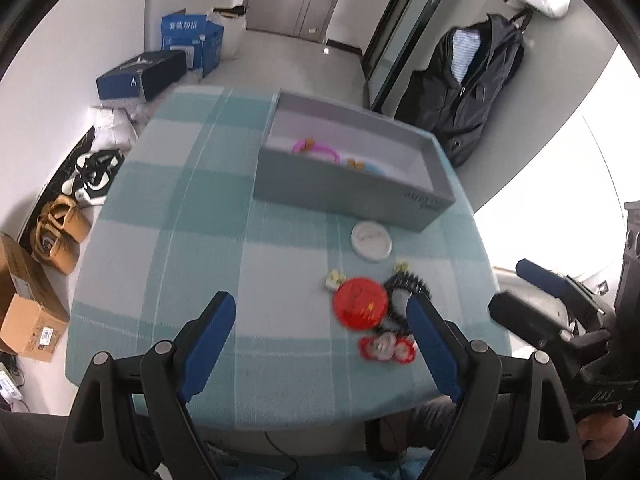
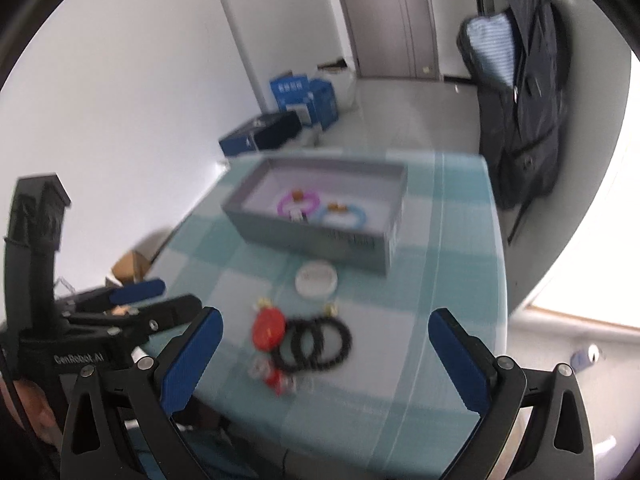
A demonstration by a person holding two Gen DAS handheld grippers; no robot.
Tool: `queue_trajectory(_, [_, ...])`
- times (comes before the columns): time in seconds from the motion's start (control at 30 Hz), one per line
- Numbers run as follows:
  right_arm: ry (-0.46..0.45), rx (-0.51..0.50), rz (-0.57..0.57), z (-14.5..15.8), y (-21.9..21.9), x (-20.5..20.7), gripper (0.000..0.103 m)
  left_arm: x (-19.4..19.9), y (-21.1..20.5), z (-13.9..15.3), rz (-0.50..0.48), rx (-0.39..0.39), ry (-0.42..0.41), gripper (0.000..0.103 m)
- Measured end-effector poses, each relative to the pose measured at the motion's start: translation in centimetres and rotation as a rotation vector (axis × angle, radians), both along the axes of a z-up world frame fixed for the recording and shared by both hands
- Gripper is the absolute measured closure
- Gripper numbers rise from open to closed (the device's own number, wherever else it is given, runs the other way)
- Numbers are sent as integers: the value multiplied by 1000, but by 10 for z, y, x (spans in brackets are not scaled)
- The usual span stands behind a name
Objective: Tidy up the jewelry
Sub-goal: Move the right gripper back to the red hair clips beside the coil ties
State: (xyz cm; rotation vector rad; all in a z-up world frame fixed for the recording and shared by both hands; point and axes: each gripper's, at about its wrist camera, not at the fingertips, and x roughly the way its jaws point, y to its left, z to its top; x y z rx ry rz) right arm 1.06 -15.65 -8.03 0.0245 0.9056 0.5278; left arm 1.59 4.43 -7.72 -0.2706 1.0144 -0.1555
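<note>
Through my left wrist camera, I am holding my left tool [image 1: 320, 316] with its blue fingers spread wide apart, gripping nothing, above the near part of the checked bench [image 1: 168, 240]. The grey box [image 1: 340, 192] is sitting beyond, holding a pink bracelet [image 1: 316, 150]. Nearer than the box, a white round tin [image 1: 371, 240], a red disc [image 1: 361, 308] and black bead bracelets [image 1: 408, 284] are lying just beside my right finger.

Through my right wrist camera, I am holding my right tool [image 2: 324, 340] likewise spread wide and empty. The black bead bracelets [image 2: 316, 344] are lying between its fingers, nearer than the box [image 2: 320, 236], where a blue bracelet [image 2: 344, 216] is lying beside the pink one.
</note>
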Motion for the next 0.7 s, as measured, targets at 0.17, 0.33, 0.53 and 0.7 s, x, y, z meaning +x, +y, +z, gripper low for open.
queue_trajectory(0.17, [97,-20,68,-28,5,-12,1,-12,5,-2,-15,-26,21,19])
queue_trajectory(0.33, [184,-23,109,-50,12,-12,14,-17,11,-17,-15,-16,66,19])
queue_trajectory(0.53, [197,-5,107,-51,18,-9,24,-17,17,-29,-16,-4,102,19])
queue_trajectory(0.7, [185,-35,126,-53,28,-8,36,-17,18,-29,-19,-16,107,19])
